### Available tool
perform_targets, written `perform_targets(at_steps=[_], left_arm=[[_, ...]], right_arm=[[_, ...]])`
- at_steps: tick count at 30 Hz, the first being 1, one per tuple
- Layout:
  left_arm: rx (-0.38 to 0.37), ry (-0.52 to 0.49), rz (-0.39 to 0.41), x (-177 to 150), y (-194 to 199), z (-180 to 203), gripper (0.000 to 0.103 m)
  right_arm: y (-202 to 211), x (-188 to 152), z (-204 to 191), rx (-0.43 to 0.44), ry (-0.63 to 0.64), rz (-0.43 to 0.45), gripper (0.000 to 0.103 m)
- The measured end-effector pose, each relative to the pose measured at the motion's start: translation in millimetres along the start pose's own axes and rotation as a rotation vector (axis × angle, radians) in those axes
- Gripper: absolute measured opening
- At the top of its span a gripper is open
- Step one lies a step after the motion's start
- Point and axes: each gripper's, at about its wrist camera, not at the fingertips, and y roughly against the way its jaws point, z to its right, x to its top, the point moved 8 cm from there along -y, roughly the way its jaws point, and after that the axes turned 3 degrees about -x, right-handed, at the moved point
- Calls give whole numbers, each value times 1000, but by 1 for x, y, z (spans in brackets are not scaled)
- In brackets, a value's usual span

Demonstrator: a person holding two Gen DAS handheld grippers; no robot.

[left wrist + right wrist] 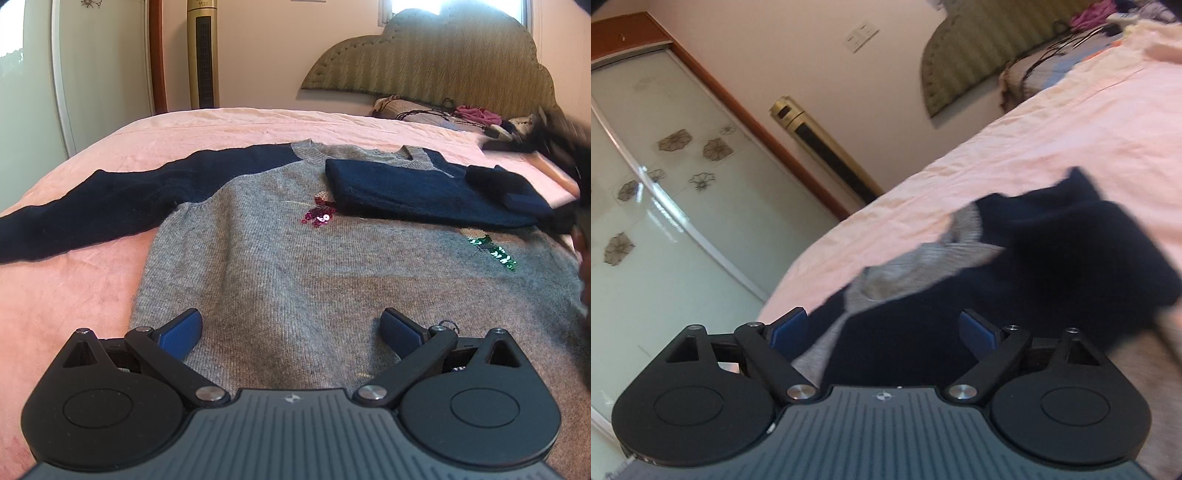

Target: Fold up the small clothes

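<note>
A small grey sweater (280, 251) with navy sleeves lies flat on the pink bed (74, 280). Its left sleeve (92, 210) stretches out to the left. Its right sleeve (424, 195) is folded across the chest. Sequin patches (319, 218) show on the front. My left gripper (291, 328) is open, hovering over the sweater's lower hem, holding nothing. In the tilted, blurred right wrist view my right gripper (882, 328) is open just above the folded navy sleeve (1034, 258) and grey body (923, 266), gripping nothing.
A padded headboard (443, 62) and a pile of clothes and cords (461, 118) are at the bed's far end. A tower fan (203, 51) and a sliding glass wardrobe door (646, 206) stand beyond the bed's left side.
</note>
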Motion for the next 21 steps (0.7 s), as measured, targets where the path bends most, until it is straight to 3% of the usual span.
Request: perform_targets(at_steps=[3,4,6,8,12,14,15,19,21], left_arm=[[-62,38,7,1,4,-3,103],[-52,19,-13,1,3,-1,103],[-32,-12,-54,2,3,3,103],[-60,50,-86,8,10,3,103],[-335,296,-70,57,24,9,103],[-511,380,-108,83,8,17,103],[-539,404,-138,92,-6,19,103],[-424,444,-187,99,-64,18,103],[-331,471,-220,91,-86,13,90]], right_arm=[[11,-9,31,-53,-8,12,90],[15,-13,39,-33,-47,24,87],[22,-10,43,17,-104,51,93],[23,-10,45,19,-114,62,94],[22,-10,45,42,-123,56,96],[20,-9,44,53,-133,53,97],[19,-9,44,55,-134,52,97],[18,-11,43,57,-122,48,100],[18,-11,41,58,-117,48,100]])
